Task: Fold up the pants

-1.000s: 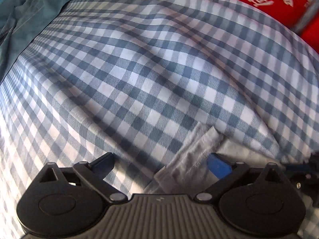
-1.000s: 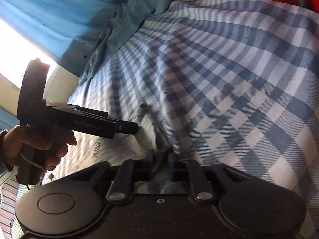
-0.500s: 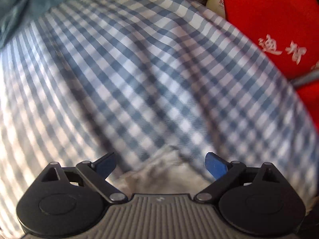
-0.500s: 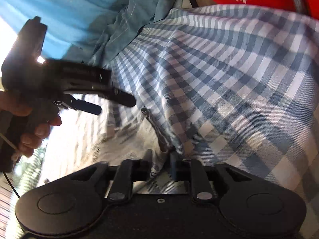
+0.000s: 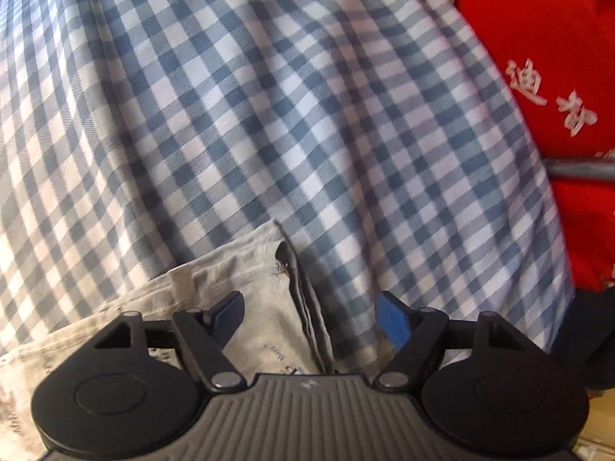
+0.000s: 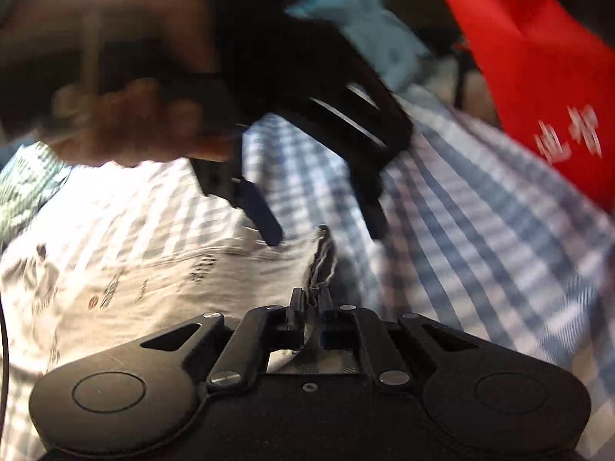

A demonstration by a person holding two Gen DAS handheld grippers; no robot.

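The pants (image 5: 250,276) are pale grey-white cloth with a dark seam edge, lying on a blue and white checked sheet (image 5: 269,115). In the left wrist view my left gripper (image 5: 313,317) is open, its blue-padded fingers straddling the pants' edge just above the cloth. In the right wrist view my right gripper (image 6: 310,301) is shut on the pants' edge (image 6: 321,265), which rises from between the fingers. The left gripper (image 6: 319,226) also shows there, open, held by a hand just beyond the pants (image 6: 153,276).
A red cloth with white characters (image 5: 538,77) lies at the right edge of the sheet; it also shows in the right wrist view (image 6: 538,77). Light blue fabric (image 6: 376,30) lies at the far end. The person's hand (image 6: 127,115) is close at upper left.
My left gripper has swung over toward the right gripper and down to the pants' edge, staying open. The right gripper stays shut on the pants and has shifted with them.
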